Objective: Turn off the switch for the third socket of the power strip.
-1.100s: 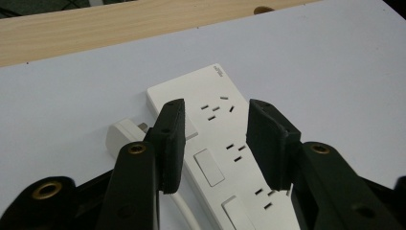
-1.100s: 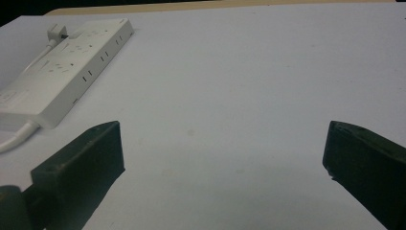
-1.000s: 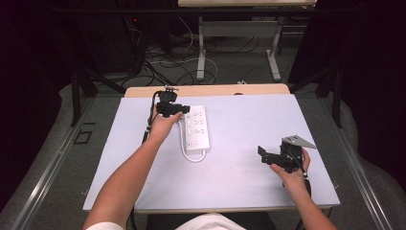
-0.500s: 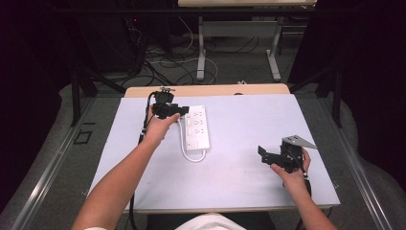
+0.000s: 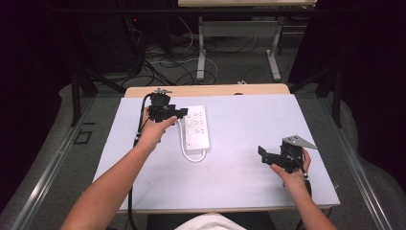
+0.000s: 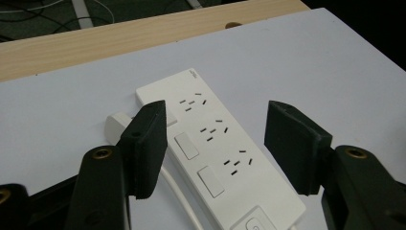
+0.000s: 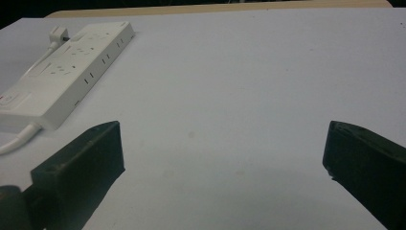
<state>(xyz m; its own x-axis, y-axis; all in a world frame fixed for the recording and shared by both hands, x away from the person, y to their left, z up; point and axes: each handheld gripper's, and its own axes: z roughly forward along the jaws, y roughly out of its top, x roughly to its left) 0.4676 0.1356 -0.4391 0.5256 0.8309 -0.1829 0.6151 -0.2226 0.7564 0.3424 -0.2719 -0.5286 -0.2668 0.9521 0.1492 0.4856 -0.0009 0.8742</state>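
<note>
A white power strip (image 5: 198, 127) lies on the white tabletop (image 5: 249, 124), left of centre, with its white cord (image 5: 194, 156) looping at the near end. My left gripper (image 5: 181, 114) hovers at the strip's far left edge, jaws open and pointing right. In the left gripper view the power strip (image 6: 210, 148) lies below and between the open jaws of the left gripper (image 6: 220, 124), and a white plug (image 6: 116, 126) sits beside it. My right gripper (image 5: 264, 154) is held low over the table's near right, open and holding nothing. In the right gripper view the right gripper (image 7: 225, 139) has its jaws wide apart over bare table, with the power strip (image 7: 67, 67) far off to the left.
A wooden strip (image 5: 206, 90) runs along the table's far edge. Beyond it are a floor with cables (image 5: 158, 57) and the legs of another table (image 5: 201, 48). A metal rail (image 5: 57, 163) runs along the left side of the floor.
My left gripper has drifted slightly left and nearer along the power strip's edge, still open. The right gripper has stayed put.
</note>
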